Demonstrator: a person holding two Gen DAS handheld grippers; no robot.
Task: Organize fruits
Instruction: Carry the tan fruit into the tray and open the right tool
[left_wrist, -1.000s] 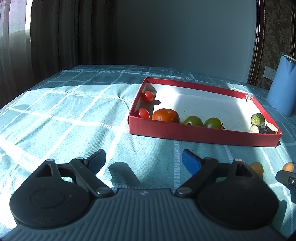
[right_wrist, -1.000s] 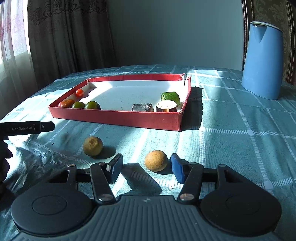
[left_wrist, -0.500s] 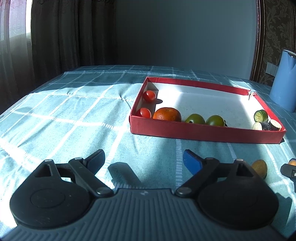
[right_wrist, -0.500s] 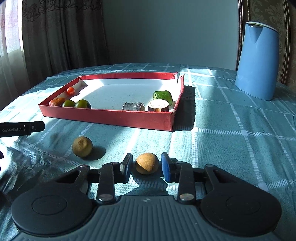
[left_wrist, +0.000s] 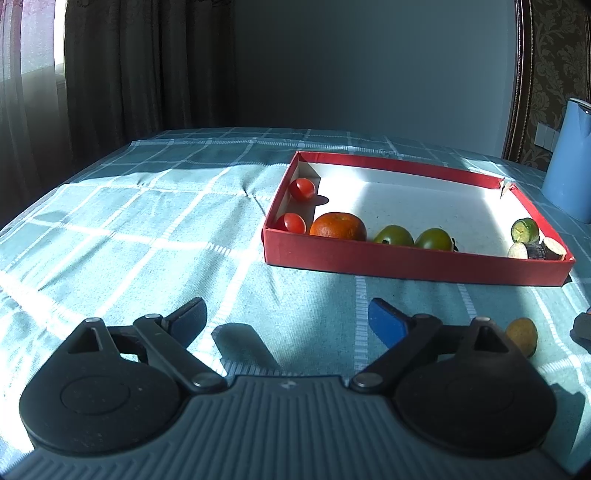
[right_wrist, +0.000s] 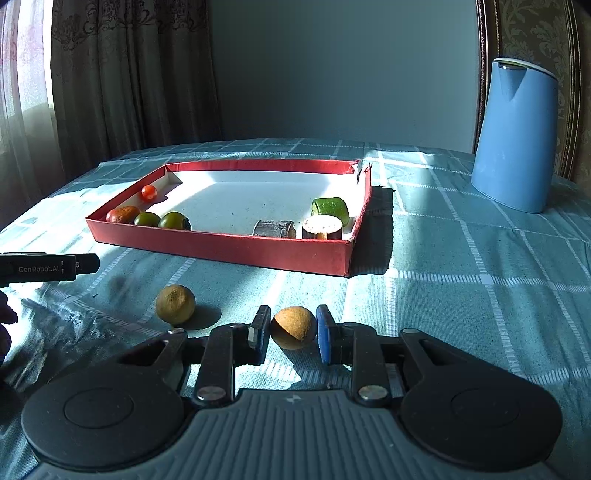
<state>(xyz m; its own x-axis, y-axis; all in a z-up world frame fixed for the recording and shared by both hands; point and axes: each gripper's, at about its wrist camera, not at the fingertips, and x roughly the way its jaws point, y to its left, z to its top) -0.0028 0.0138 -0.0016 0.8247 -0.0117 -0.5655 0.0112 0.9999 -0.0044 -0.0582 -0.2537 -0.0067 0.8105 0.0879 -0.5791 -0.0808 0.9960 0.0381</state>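
one brown fruit clamped in right gripper.

Tray sat mid-table, jug behind it to the right. In the tray: tomatoes and orange at left end, cut pieces at right end. Two round fruits lay on the cloth in front of the tray.

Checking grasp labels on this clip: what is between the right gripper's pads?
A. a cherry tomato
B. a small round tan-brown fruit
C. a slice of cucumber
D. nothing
B: in the right wrist view the right gripper has both pads pressed on a small round tan-brown fruit on the tablecloth, outside the red tray.
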